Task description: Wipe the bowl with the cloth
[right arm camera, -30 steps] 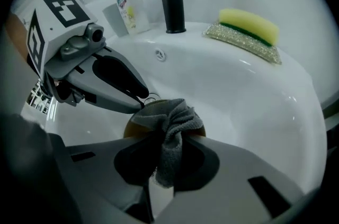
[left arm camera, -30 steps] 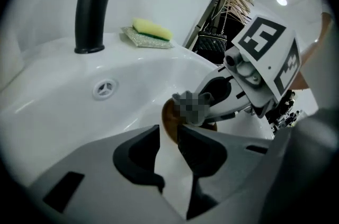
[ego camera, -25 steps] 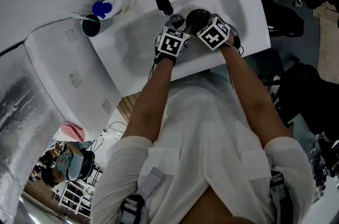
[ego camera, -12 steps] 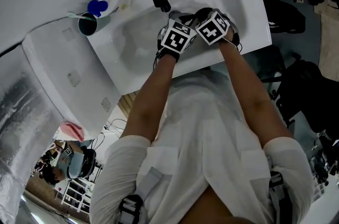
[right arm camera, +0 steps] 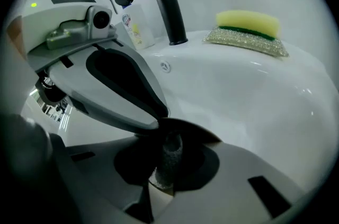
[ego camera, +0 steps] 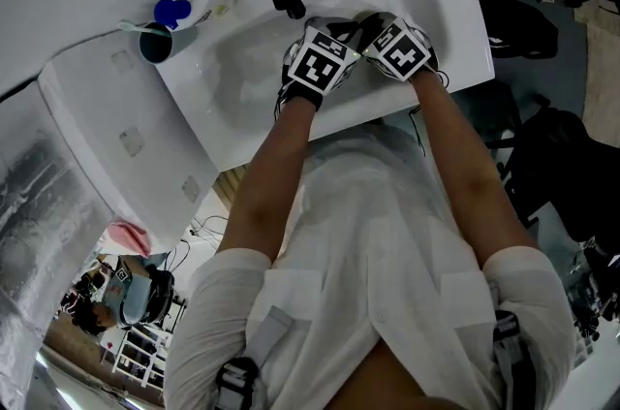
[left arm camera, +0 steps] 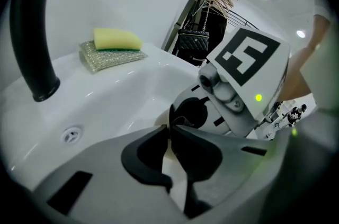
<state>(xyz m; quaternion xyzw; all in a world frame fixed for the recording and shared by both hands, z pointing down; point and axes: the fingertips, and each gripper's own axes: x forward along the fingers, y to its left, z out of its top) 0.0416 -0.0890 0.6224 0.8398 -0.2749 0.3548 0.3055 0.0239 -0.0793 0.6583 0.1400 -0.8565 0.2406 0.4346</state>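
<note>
Bowl is barely on show: down in the sink, tucked under both marker cubes in the head view, with only a dark curved sliver visible past the right jaws. Which way its mouth faces, I can't tell.

Left gripper has just been closing, and its jaws now sit almost together with a thin dark edge pinched between them, the bowl's rim seen edge-on.

Right gripper is clamped on the cloth, a grey, pebbly strip running lengthwise along the jaws and touching that dark curve.

Further out is smooth, glossy white basin with a small round overflow hole. Behind it the matt black tap arches over. On the far ledge lies a yellow sponge, sitting on a glittery mesh scourer.
</note>
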